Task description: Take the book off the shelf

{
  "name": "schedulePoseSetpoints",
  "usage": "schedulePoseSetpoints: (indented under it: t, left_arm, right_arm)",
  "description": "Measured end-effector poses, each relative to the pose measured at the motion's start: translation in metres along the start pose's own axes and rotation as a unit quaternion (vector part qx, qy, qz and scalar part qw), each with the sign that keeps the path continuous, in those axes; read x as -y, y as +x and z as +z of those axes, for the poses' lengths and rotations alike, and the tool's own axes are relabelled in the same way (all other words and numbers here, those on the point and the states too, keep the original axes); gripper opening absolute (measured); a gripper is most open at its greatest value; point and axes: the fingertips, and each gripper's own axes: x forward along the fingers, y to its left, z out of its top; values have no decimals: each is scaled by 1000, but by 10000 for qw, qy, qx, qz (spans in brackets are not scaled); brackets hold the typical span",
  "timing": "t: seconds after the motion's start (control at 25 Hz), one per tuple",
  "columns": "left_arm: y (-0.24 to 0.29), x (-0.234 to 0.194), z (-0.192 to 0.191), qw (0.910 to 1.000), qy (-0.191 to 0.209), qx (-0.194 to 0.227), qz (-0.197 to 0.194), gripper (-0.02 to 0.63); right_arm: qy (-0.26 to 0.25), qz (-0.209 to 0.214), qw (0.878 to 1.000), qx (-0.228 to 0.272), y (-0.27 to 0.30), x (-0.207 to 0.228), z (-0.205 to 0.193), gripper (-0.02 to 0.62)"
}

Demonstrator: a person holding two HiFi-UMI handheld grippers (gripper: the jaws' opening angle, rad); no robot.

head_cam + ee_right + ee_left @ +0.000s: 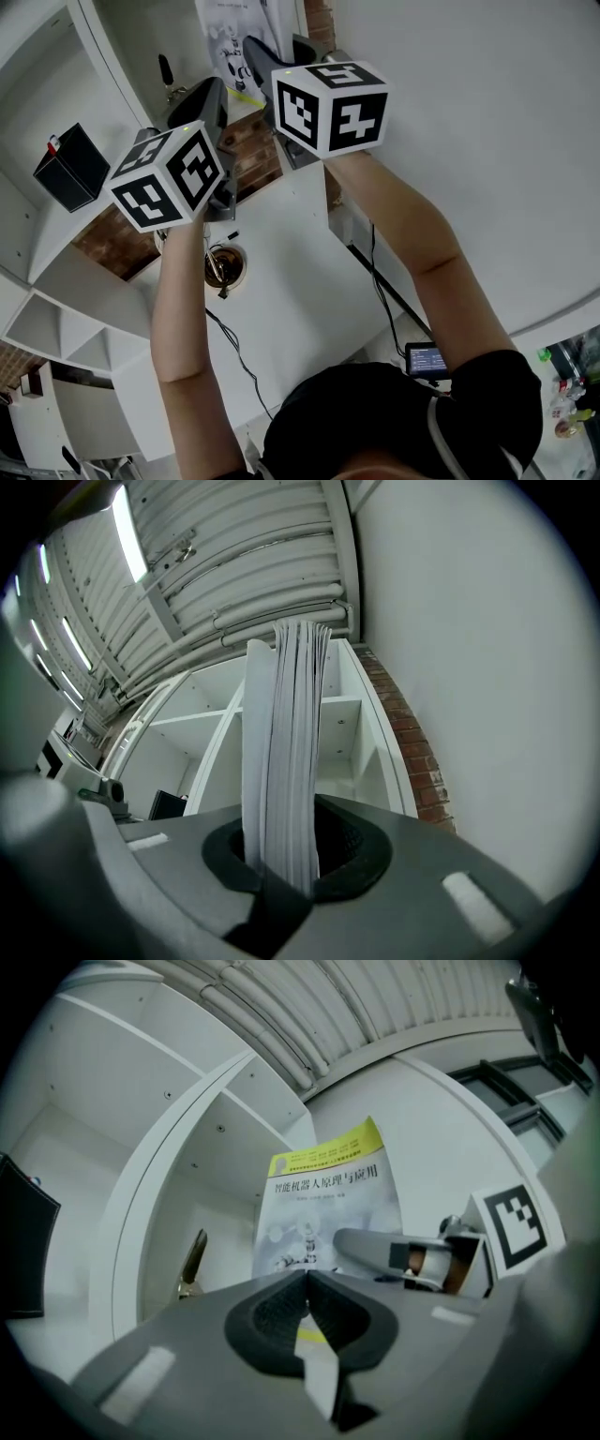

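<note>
The book (323, 1204), white-covered with a yellow-green band on top, is held up in front of the white shelf (169, 1147). My right gripper (286, 846) is shut on its lower edge, and the page block (286, 752) rises straight out of the pads. In the left gripper view the right gripper (361, 1246) grips the cover's lower right. My left gripper (307, 1283) is shut with nothing between its pads, just below and in front of the book. In the head view both arms are raised: left gripper (202, 98), right gripper (272, 56), and the book (228, 42) partly hidden behind them.
A black box (70, 167) sits in a shelf cubby to the left. A slim dark object (192, 1262) leans in the cubby beside the book. A brick wall (412, 752) runs along the shelf's right side. Ribbed ceiling and light strips are above.
</note>
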Motion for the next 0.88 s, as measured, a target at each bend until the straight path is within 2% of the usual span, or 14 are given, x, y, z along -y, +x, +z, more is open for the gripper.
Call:
schedulePoseSetpoints:
  t: [0.44, 0.88]
  left_arm:
    - [-6, 17, -3, 10000, 11, 45, -23, 8]
    - [-17, 45, -28, 9998, 151, 5, -104, 7]
  right_arm:
    - [-347, 156, 9980, 497, -44, -15, 4, 63]
    - [-492, 133, 9922, 1138, -99, -14, 1, 64]
